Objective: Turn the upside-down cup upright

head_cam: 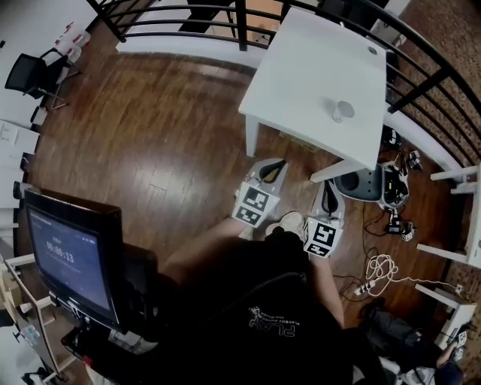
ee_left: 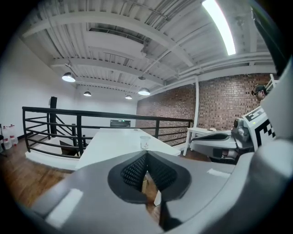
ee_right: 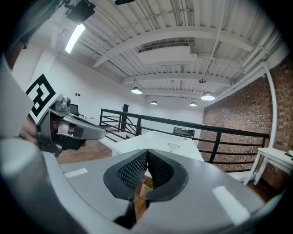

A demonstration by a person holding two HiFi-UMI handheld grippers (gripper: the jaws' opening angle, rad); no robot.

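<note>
A small clear cup [head_cam: 343,110] stands on the white table [head_cam: 308,68] near its right front corner; it is too small to tell which way up it is. Both grippers hang over the wooden floor, short of the table's near edge and well apart from the cup. My left gripper [head_cam: 275,164] is shut and empty, and my right gripper [head_cam: 328,188] beside it is shut and empty too. In the left gripper view the cup [ee_left: 145,142] shows just above the closed jaws of the left gripper [ee_left: 147,155]. The right gripper view has the cup [ee_right: 174,146] far beyond the right gripper [ee_right: 147,152].
A black railing [head_cam: 188,9] runs behind the table. A dark screen [head_cam: 71,259] stands at the left. Cables and a power strip [head_cam: 376,271] lie on the floor at the right, and a grey device [head_cam: 361,183] sits under the table corner. A black chair [head_cam: 26,71] is far left.
</note>
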